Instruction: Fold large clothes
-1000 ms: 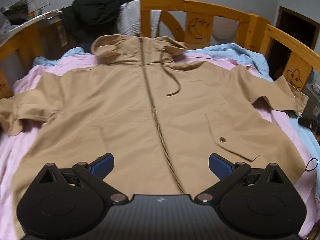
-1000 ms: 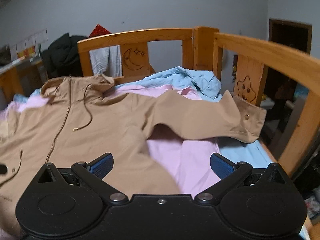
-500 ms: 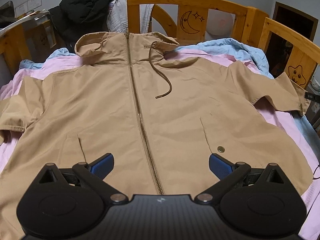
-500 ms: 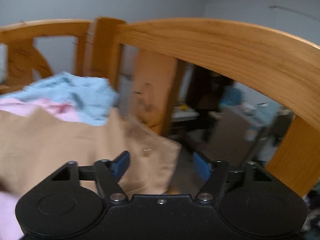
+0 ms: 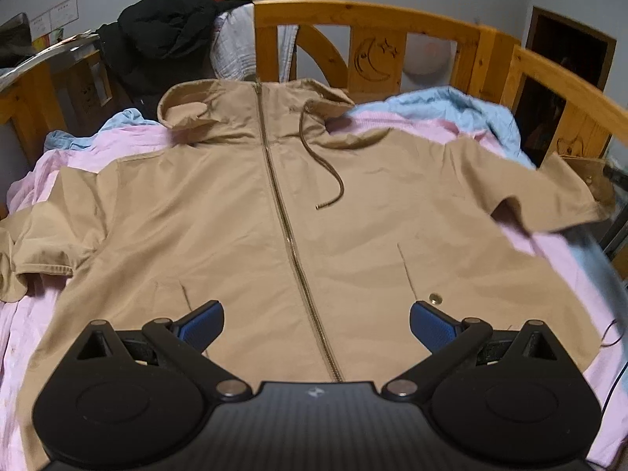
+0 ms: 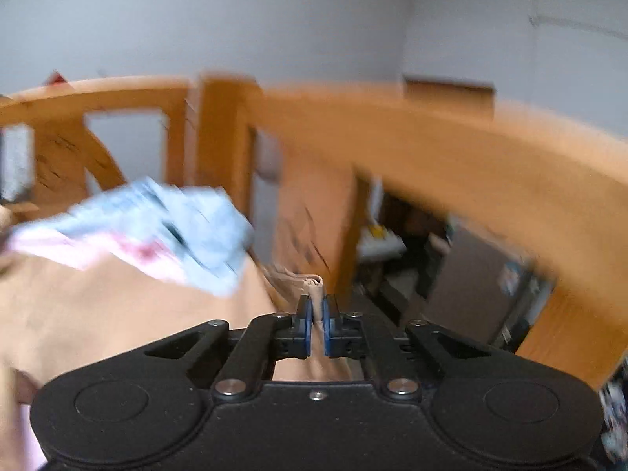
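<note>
A tan hooded jacket (image 5: 353, 227) lies face up and zipped on the bed, hood at the far end, sleeves spread to both sides. My left gripper (image 5: 316, 324) is open and empty, above the jacket's lower hem near the zipper. My right gripper (image 6: 316, 327) is shut on the cuff of the jacket's right sleeve (image 6: 310, 286), close to the bed's side rail; that sleeve end (image 5: 588, 192) looks lifted and blurred in the left wrist view.
Pink (image 5: 549, 259) and light blue (image 5: 451, 106) bedding lies under the jacket. The wooden bed rail (image 5: 373, 15) runs around the far end and right side (image 6: 471, 149). Dark clothes (image 5: 165, 35) hang over the far left corner.
My right gripper closed on the sleeve cuff and is moving, the view blurred. The left gripper shifted slightly above the jacket and stayed open.
</note>
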Motion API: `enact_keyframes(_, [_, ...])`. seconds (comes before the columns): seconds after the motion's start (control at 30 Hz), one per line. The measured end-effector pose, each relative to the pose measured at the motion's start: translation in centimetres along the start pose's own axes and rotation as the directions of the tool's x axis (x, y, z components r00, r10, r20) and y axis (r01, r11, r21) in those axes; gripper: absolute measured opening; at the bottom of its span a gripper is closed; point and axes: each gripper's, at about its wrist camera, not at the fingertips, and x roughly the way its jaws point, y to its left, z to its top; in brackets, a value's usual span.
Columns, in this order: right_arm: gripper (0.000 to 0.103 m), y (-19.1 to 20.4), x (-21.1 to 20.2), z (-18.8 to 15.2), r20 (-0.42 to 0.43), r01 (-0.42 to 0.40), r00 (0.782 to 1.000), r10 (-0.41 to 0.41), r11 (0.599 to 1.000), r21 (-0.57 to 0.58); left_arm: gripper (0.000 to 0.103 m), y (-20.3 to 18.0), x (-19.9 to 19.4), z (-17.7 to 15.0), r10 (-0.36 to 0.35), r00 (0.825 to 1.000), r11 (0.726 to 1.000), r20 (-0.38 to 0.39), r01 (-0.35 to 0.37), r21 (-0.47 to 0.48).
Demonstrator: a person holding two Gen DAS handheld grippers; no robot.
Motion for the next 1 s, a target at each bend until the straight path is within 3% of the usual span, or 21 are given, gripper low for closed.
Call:
enact_keyframes(0.13, [0.004,1.3,-5.9,5.8,0.163,-0.095,0.981,0.101,0.994,-0.045,0.102,2.2,-2.2,1.4,0.002,1.0,1.0,0.019,-0.002,0.015])
enact_keyframes(0.27, [0.003,3.6,-11.6,12.9,0.297,-0.248,0.919,0.259,0.966,-0.076,0.102,5.0,-5.3,3.2,-0.014,0.995,1.0,0.099,0.014,0.003])
enact_keyframes(0.33, [0.003,5.9,-14.7,15.4,0.353,-0.354,0.858,0.372,0.928,-0.117,0.102,6.5,-6.4,3.9,-0.033,0.989,0.999,0.141,0.038,-0.034])
enact_keyframes(0.47, [0.003,12.2,-19.6,17.3,0.394,-0.589,0.696,0.6,0.791,-0.166,0.103,10.7,-7.9,4.5,-0.059,0.978,0.984,0.201,0.09,-0.152])
enact_keyframes(0.6, [0.003,19.4,-22.5,14.8,0.362,-0.758,0.548,0.754,0.631,-0.167,0.102,15.4,-8.4,4.1,-0.026,0.972,0.958,0.233,0.091,-0.272])
enact_keyframes(0.7, [0.003,24.5,-23.3,10.8,0.299,-0.827,0.48,0.825,0.539,-0.159,0.102,18.7,-8.1,3.4,0.023,0.971,0.937,0.238,0.062,-0.345])
enact_keyframes(0.8, [0.003,29.0,-23.6,5.4,0.21,-0.85,0.454,0.866,0.491,-0.189,0.102,21.6,-6.5,2.7,0.048,0.976,0.927,0.213,0.036,-0.374])
enact_keyframes(0.93, [0.003,34.7,-21.9,-1.7,0.015,-0.874,0.446,0.895,0.439,-0.209,0.102,23.8,-2.8,2.2,0.055,0.985,0.916,0.166,0.016,-0.4])
enact_keyframes(1.0, [0.007,35.6,-21.6,-4.7,-0.076,-0.883,0.435,0.897,0.409,-0.23,0.102,23.9,-0.4,2.2,0.033,0.986,0.914,0.166,0.038,-0.405])
